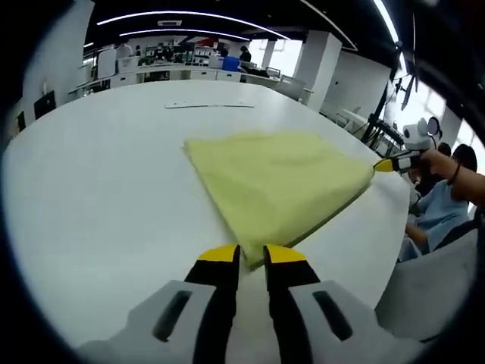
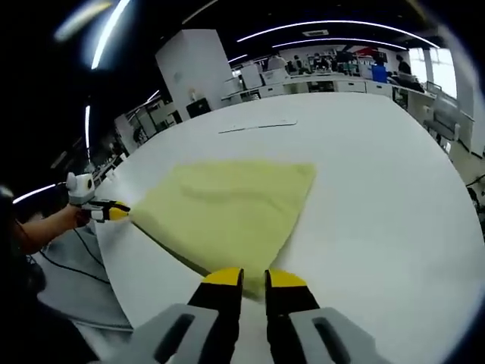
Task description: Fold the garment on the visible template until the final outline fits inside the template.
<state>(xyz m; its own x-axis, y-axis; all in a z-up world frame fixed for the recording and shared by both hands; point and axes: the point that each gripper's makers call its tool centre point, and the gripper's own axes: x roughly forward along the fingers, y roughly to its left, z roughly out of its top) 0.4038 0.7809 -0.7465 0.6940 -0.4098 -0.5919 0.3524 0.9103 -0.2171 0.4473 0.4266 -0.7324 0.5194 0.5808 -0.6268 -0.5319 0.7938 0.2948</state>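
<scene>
Garment [image 1: 276, 186], a pale yellow cloth already folded to a rough triangle, lay flat on the white surface [image 1: 98, 205]. In the left gripper view the left claw [image 1: 251, 255] sat at the near corner, its yellow tips narrowly parted with the cloth's edge between them; whether they pinched the cloth, I could not tell. In the right gripper view the right claw [image 2: 248, 277] stood likewise at the opposite corner, tips nearly together, grip equally unclear. Each claw showed in the other's view at the far corner. So the long axis ran straight from claw to claw, neither nearer. No template outline could be made out. Probably the next fold would bring these two corners together.
</scene>
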